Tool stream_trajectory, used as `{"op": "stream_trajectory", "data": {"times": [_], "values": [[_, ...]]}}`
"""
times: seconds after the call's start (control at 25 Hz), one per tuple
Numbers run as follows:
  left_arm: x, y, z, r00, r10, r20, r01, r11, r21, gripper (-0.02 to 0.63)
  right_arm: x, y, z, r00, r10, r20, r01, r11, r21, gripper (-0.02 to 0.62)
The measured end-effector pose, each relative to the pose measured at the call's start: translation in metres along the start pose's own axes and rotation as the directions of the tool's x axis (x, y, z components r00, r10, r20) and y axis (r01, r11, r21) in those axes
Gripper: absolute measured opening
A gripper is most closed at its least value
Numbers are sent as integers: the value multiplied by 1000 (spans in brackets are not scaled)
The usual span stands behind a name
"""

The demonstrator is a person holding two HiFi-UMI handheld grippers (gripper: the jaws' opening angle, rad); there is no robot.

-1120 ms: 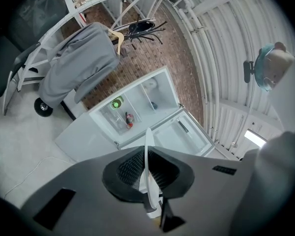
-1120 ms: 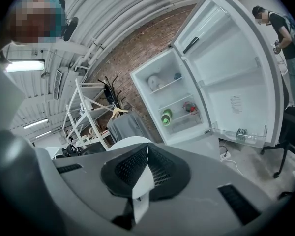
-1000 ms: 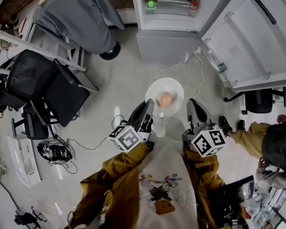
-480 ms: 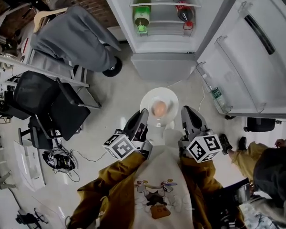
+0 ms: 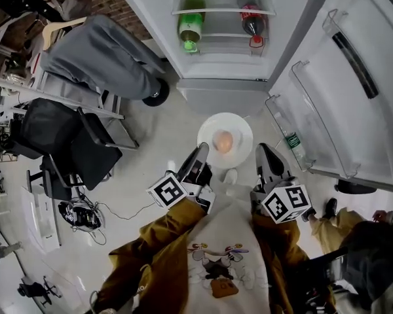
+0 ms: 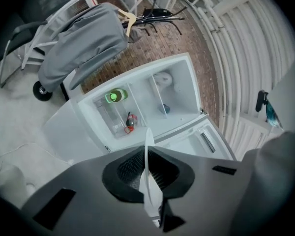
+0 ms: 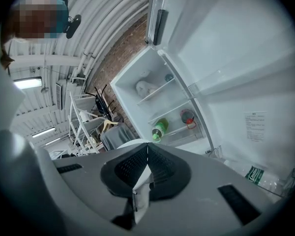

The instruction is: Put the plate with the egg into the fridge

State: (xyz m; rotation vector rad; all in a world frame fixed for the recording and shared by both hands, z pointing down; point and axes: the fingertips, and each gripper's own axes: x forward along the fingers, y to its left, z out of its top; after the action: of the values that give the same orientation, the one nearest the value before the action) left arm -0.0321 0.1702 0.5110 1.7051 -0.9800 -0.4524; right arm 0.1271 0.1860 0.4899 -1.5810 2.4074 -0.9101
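A white plate (image 5: 238, 124) with a brown egg (image 5: 223, 140) on it is held above the floor in front of the open fridge (image 5: 224, 57). My left gripper (image 5: 201, 157) is shut on the plate's left rim. My right gripper (image 5: 262, 154) is shut on its right rim. In the left gripper view the plate (image 6: 148, 181) shows edge-on, pinched between the dark pads of that gripper (image 6: 147, 154). The right gripper view shows the plate's rim (image 7: 141, 183) clamped the same way in that gripper (image 7: 147, 154). The fridge compartment (image 7: 162, 107) stands open ahead.
On the fridge's lower shelf lie a green bottle (image 5: 189, 23) and a red-capped cola bottle (image 5: 251, 18). The open door (image 5: 344, 77) swings out to the right with a bottle (image 5: 292, 146) in its rack. To the left stand a grey-draped chair (image 5: 101, 51) and black office chairs (image 5: 59, 133).
The plate and both grippers have come nearer to the fridge, and more of its inside shows. Both grips on the plate are unchanged.
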Motion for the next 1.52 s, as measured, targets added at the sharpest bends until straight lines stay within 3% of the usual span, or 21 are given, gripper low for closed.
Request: {"op": "stream_trajectory", "data": {"times": [0.2, 0.4, 0.56, 0.68, 0.84, 1.2, 1.36, 1.52], "values": [[9, 1, -2, 1000, 5, 31, -1, 992, -124, 20, 8, -3, 9, 1000, 19, -1, -19, 1000, -8, 6], [12, 5, 6, 999, 23, 27, -21, 996, -90, 19, 16, -2, 11, 999, 32, -10, -32, 999, -9, 6], [19, 8, 14, 999, 15, 47, -7, 987, -163, 20, 30, -1, 12, 999, 36, -18, -36, 999, -14, 6], [25, 15, 28, 999, 22, 36, -17, 991, -136, 20, 45, 3, 13, 999, 33, -21, -34, 999, -22, 6], [41, 19, 48, 998, 9, 60, 4, 977, -215, 20, 66, 5, 18, 999, 20, -28, -20, 999, -33, 6], [95, 29, 100, 1000, -6, 23, 10, 982, -187, 20, 134, -4, 39, 999, -18, -41, 17, 999, -40, 6], [114, 35, 128, 1000, -1, -3, 1, 990, -139, 19, 166, -2, 49, 999, -30, -41, 28, 998, -51, 6], [129, 38, 154, 1000, -13, -12, 11, 988, -156, 20, 191, 1, 59, 998, -56, -36, 54, 997, -57, 6]]}}
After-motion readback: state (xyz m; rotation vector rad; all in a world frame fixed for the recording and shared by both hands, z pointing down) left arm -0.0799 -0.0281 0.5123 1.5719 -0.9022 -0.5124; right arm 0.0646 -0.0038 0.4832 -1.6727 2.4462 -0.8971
